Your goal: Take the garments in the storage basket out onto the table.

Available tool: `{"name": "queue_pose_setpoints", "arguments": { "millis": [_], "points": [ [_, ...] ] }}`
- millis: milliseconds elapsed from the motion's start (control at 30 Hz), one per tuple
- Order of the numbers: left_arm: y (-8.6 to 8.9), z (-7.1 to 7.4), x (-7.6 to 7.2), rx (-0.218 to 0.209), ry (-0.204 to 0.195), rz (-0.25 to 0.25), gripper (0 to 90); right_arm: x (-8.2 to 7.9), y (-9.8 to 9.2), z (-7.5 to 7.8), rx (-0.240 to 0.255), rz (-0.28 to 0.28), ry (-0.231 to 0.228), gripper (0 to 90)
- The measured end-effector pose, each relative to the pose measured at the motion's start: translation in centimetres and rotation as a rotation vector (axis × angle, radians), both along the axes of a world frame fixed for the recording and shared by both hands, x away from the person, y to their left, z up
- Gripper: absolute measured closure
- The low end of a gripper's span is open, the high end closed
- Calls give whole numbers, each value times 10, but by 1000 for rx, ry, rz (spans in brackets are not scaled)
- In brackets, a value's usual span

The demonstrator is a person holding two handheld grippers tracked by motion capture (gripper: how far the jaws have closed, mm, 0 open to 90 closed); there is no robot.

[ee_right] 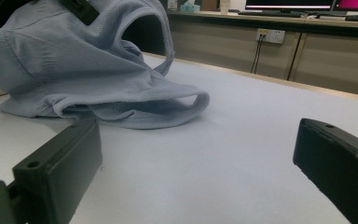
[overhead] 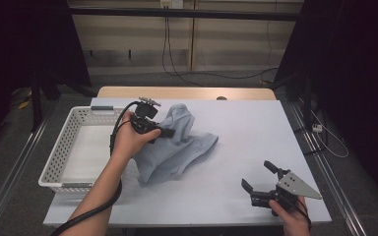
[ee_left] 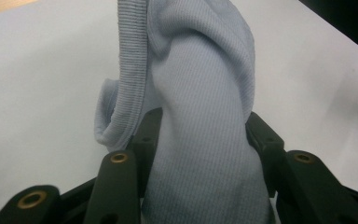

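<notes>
A pale blue ribbed garment lies bunched at the table's middle left, its upper part lifted into a peak. My left gripper grips that raised part from the left. In the left gripper view a thick fold of the garment fills the gap between the two black jaws, and the pads press on it from both sides. My right gripper rests low near the front right corner, pointing towards the garment, jaws wide apart. In the right gripper view the garment lies well beyond the bare gap of my right gripper.
A white perforated basket stands at the table's left edge, right beside the garment. The white tabletop stretches bare to the right. Black curtains flank the table, and cables run across the floor behind it.
</notes>
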State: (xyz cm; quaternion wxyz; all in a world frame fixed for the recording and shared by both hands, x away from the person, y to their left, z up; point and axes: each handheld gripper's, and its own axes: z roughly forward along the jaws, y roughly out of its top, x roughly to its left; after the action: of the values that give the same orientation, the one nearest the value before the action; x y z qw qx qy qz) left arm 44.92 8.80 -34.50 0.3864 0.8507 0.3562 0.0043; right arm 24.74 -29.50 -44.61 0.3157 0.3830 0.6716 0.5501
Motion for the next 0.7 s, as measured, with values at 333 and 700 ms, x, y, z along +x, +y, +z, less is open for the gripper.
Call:
{"name": "queue_pose_setpoints", "arguments": {
  "millis": [333, 700],
  "points": [
    [4, -1, 6, 11, -5, 9, 552, 7, 13, 1, -33, 32, 30, 1],
    [6, -5, 9, 21, -7, 16, 506, 28, 33, -2, -45, 59, 104, 4]
  ]
}}
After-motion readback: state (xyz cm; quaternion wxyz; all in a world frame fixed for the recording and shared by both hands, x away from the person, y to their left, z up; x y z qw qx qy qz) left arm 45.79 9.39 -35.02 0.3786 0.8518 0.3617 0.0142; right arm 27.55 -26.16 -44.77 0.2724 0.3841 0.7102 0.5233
